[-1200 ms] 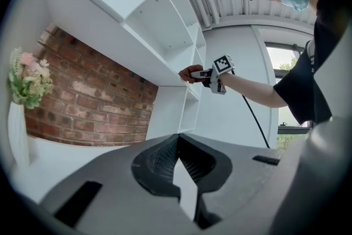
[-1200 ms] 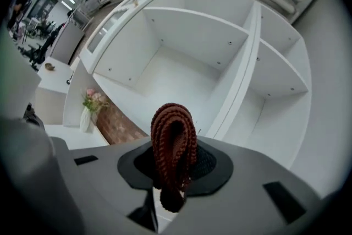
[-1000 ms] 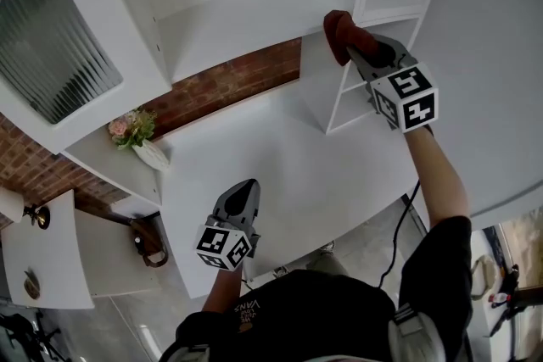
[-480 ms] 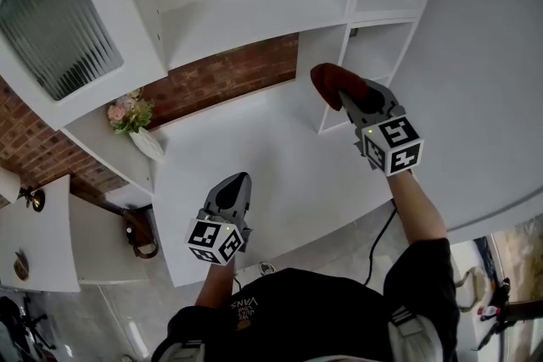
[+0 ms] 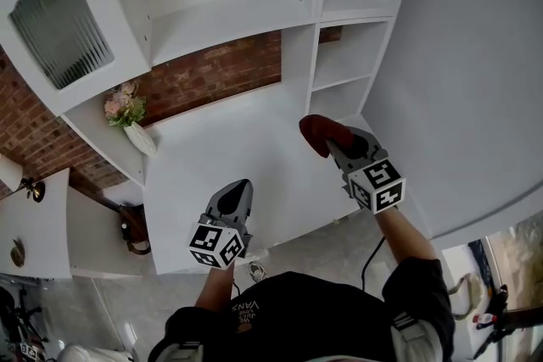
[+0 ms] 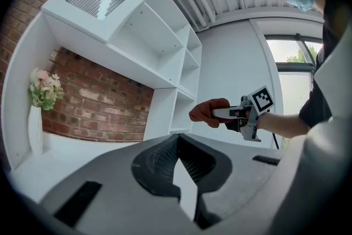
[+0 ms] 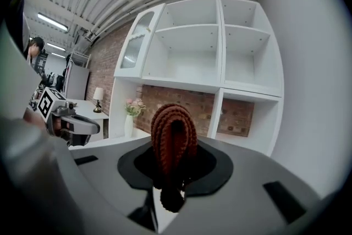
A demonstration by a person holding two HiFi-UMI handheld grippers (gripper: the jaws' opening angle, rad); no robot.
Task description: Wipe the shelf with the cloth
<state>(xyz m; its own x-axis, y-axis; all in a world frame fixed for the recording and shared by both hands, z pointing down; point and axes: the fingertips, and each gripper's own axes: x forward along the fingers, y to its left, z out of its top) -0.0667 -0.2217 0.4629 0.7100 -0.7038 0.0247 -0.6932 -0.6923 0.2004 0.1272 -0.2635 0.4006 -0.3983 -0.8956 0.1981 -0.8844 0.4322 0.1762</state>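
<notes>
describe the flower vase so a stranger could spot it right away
Find the white shelf unit against the brick wall. Below its ribbed-glass door, at the left end, stands a slim white vase; it alone holds pink flowers.

Rust-brown, ribbed cloth [image 5: 321, 134] in the grey right tongs [image 5: 337, 146]. Beyond them, a white shelf unit [image 5: 229, 8] over a red-brown brick wall [image 5: 212, 80] with pale mortar lines. Ahead-left of the grey left tongs [image 5: 238, 188], pink flowers [image 5: 121, 104] in a white vase [image 5: 140, 140].
</notes>
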